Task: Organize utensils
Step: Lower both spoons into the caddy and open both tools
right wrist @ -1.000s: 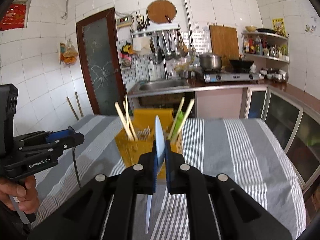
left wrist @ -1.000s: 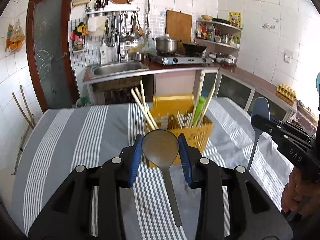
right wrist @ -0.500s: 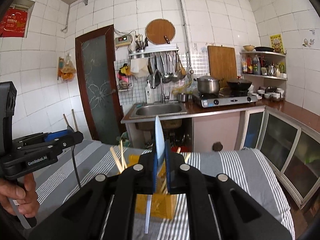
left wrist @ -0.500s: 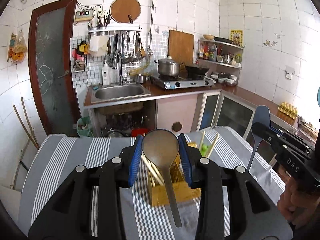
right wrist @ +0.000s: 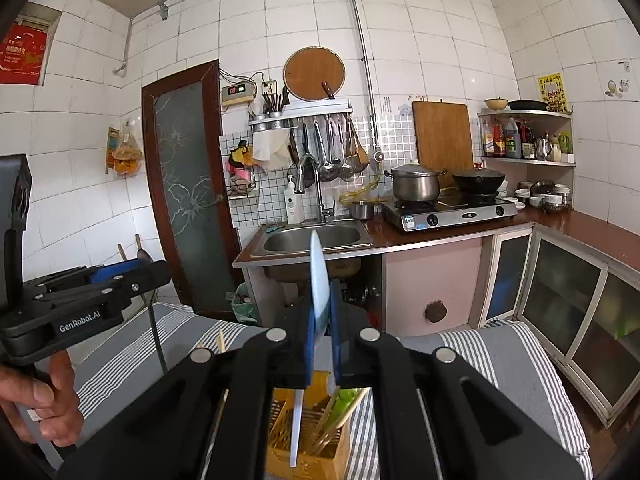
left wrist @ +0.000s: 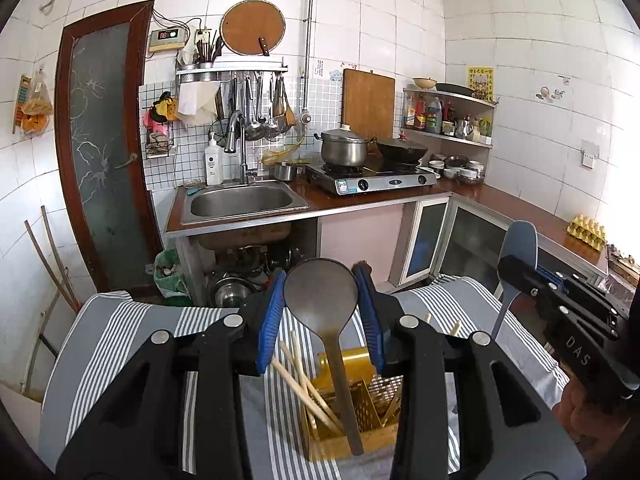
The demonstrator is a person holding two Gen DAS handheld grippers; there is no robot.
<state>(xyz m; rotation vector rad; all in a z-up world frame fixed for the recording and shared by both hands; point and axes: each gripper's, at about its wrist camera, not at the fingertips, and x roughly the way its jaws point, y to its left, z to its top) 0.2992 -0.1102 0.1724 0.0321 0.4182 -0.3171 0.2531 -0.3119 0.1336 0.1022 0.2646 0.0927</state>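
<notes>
Left gripper (left wrist: 320, 312) clamped on grey spoon (left wrist: 320, 292), right gripper (right wrist: 322, 344) on pale blue spatula (right wrist: 319, 280), both above yellow basket (left wrist: 352, 412).

The yellow caddy (left wrist: 352, 420) is partly taken up by chopsticks (left wrist: 304, 384) leaning out on the left and more sticks beside a green utensil (right wrist: 340, 404) on the right, so entry from above is narrowed. Open striped tablecloth (left wrist: 120, 344) is left around it. Beyond the table edge, passage is blocked by the sink counter (left wrist: 240, 224) and cabinets (right wrist: 568, 300).
</notes>
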